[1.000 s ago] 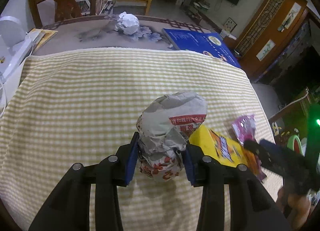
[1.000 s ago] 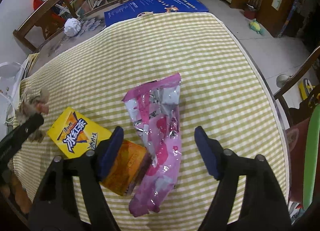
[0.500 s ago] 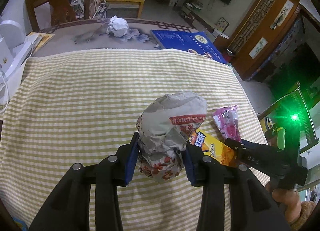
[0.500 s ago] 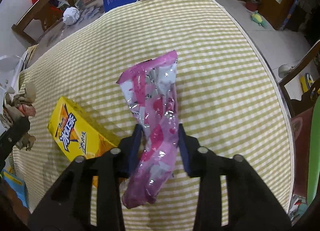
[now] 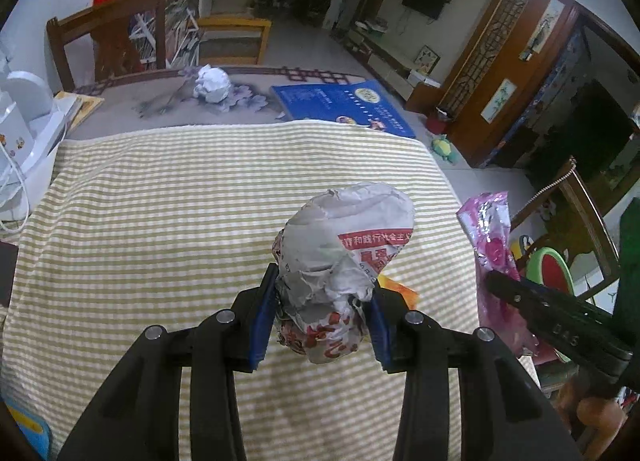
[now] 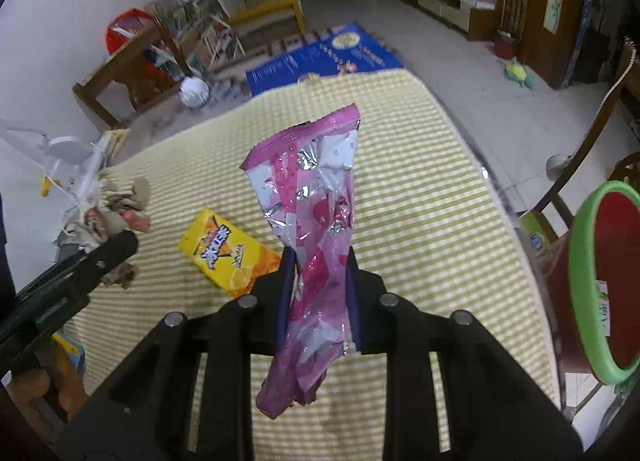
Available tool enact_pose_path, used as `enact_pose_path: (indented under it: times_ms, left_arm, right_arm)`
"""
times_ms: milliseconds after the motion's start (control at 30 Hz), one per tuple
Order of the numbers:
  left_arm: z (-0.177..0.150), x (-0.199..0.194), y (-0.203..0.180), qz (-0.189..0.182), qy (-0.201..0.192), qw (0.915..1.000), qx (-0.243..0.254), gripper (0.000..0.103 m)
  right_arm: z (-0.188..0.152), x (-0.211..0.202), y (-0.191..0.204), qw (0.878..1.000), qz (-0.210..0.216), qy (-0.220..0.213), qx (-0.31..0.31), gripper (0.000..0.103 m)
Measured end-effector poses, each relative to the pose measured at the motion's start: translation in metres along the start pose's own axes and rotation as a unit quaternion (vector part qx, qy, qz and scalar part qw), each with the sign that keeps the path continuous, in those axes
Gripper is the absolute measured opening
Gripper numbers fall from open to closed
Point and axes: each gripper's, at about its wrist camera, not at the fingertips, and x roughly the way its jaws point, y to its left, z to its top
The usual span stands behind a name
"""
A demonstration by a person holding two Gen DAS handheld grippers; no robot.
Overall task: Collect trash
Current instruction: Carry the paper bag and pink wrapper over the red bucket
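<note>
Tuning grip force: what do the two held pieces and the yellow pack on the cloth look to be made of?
Crumpled ball in the left tongs: looks like newsprint, matte grey, sharp creases, red print.
Pink wrapper in the right tongs: probably metallised plastic film, glossy, with silvery crinkle glints.
Yellow pack: printed, flat faces; carton or stiff pouch, can't tell.

The left gripper (image 5: 322,311) is a matte black plastic frame whose ribbed arms branch into two fingers lined with blue pads (image 5: 262,321). Four round silver screw heads sit across its linkage. The right gripper (image 6: 320,295) has the same black frame, dark blue pads (image 6: 285,293) and four silver screws. Seen from the left wrist camera, its black side bears raised lettering. Bare skin of the right hand (image 5: 592,417) shows just below that lettering.
</note>
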Motion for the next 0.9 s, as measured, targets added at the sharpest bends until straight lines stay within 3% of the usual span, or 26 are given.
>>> enact_pose_path:
  times_ms: [367, 900]
  left_arm:
    - [-0.016, -0.019, -0.053, -0.027, -0.008, 0.9987, 0.043, 0.038]
    - [-0.031, -0.022, -0.121, -0.048, -0.008, 0.9957, 0.079, 0.038]
  right_arm:
    - [-0.014, -0.064, -0.028, 0.998, -0.011, -0.063, 0.011, 0.024]
    - [-0.030, -0.098, -0.084, 0.995, -0.023, -0.083, 0.041, 0.024]
